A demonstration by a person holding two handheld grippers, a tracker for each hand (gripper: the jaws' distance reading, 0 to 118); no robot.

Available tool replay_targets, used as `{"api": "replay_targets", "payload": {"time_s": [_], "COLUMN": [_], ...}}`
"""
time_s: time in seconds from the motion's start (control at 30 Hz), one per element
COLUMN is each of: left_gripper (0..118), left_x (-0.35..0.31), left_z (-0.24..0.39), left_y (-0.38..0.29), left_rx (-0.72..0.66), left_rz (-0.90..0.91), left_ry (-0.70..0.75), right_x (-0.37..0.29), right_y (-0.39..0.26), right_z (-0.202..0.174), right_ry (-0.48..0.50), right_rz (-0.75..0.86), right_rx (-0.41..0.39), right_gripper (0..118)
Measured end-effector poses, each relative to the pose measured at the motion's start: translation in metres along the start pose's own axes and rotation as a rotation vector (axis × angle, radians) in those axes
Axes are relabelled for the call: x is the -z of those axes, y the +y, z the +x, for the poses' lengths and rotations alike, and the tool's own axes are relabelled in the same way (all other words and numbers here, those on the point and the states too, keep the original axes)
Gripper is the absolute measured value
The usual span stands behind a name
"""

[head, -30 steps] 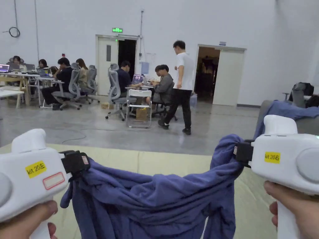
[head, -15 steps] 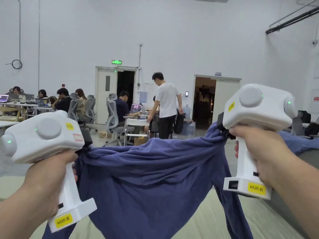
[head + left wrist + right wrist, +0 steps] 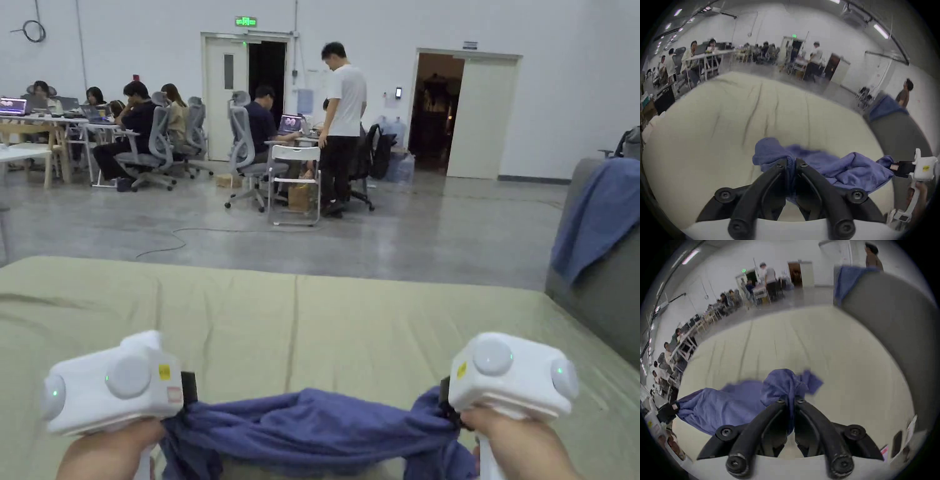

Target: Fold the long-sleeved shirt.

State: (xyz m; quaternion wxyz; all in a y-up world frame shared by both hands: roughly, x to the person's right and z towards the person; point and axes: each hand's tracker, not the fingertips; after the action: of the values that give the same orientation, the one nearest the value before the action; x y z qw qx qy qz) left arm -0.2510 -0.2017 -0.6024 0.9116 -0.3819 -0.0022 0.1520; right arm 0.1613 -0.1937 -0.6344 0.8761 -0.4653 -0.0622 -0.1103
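Observation:
The blue long-sleeved shirt (image 3: 312,425) hangs bunched between my two grippers, low over the near edge of the pale green table (image 3: 300,319). My left gripper (image 3: 184,400) is shut on the shirt's left end; in the left gripper view its black jaws (image 3: 791,161) pinch blue cloth (image 3: 843,168). My right gripper (image 3: 445,400) is shut on the right end; in the right gripper view its jaws (image 3: 791,400) clamp a wad of the shirt (image 3: 724,404). The other gripper shows far right (image 3: 903,168) and far left (image 3: 667,412).
A grey sofa back (image 3: 600,294) with another blue cloth (image 3: 600,212) draped on it stands close at the right. Beyond the table lies grey floor with a cable (image 3: 181,240), a white folding chair (image 3: 294,190), desks, seated people and one standing person (image 3: 340,119).
Both grippers have come down from chest height with the shirt, which hung spread out and is now bunched low near the table. The head camera has tilted down.

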Motion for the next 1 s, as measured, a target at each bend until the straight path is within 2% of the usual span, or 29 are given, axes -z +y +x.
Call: {"api": "replay_targets", "payload": {"time_s": [0.1, 0.17, 0.23, 0.3, 0.4, 0.5, 0.6, 0.73, 0.8, 0.83, 0.9, 0.93, 0.97, 1.0], "left_gripper": [6, 6, 6, 5, 5, 5, 5, 5, 7, 11, 13, 17, 29, 52], "left_x": [0.015, 0.007, -0.020, -0.047, -0.096, -0.137, -0.163, -0.154, -0.133, -0.122, -0.108, -0.111, -0.120, -0.137], "left_z": [-0.027, -0.043, -0.061, -0.072, -0.084, -0.087, -0.086, -0.092, -0.101, -0.109, -0.119, -0.122, -0.120, -0.110], "left_y": [-0.053, -0.084, -0.114, -0.136, -0.167, -0.198, -0.233, -0.266, -0.271, -0.274, -0.278, -0.275, -0.270, -0.266], "left_rx": [0.002, -0.026, -0.061, -0.048, -0.039, -0.026, -0.026, -0.007, -0.059, -0.118, -0.257, -0.322, -0.332, -0.299], "left_rz": [-0.102, -0.126, -0.084, -0.086, -0.104, -0.155, -0.242, -0.343, -0.402, -0.404, -0.433, -0.415, -0.378, -0.318], "left_ry": [-0.002, -0.012, -0.053, -0.110, -0.114, -0.125, -0.103, -0.031, -0.032, -0.028, -0.035, -0.055, -0.063, -0.077], "right_x": [0.026, 0.019, 0.001, -0.024, -0.059, -0.084, -0.093, -0.069, -0.052, -0.045, -0.045, -0.052, -0.061, -0.078], "right_y": [-0.062, -0.101, -0.137, -0.168, -0.205, -0.237, -0.266, -0.292, -0.297, -0.297, -0.292, -0.286, -0.283, -0.278], "right_z": [0.018, 0.031, 0.046, 0.060, 0.080, 0.096, 0.109, 0.120, 0.122, 0.125, 0.128, 0.129, 0.129, 0.130], "right_ry": [0.017, 0.051, 0.119, 0.122, 0.157, 0.158, 0.110, 0.029, 0.028, 0.035, 0.048, 0.038, 0.018, -0.029], "right_rz": [-0.097, -0.114, -0.100, -0.091, -0.100, -0.145, -0.230, -0.351, -0.409, -0.404, -0.412, -0.413, -0.397, -0.335], "right_rx": [-0.013, -0.002, -0.053, -0.053, -0.060, -0.057, -0.047, -0.090, -0.095, -0.081, -0.032, -0.032, -0.029, -0.046], "right_gripper": [2, 2, 2, 2, 2, 2, 2, 3, 5, 7, 8, 12, 33, 61]}}
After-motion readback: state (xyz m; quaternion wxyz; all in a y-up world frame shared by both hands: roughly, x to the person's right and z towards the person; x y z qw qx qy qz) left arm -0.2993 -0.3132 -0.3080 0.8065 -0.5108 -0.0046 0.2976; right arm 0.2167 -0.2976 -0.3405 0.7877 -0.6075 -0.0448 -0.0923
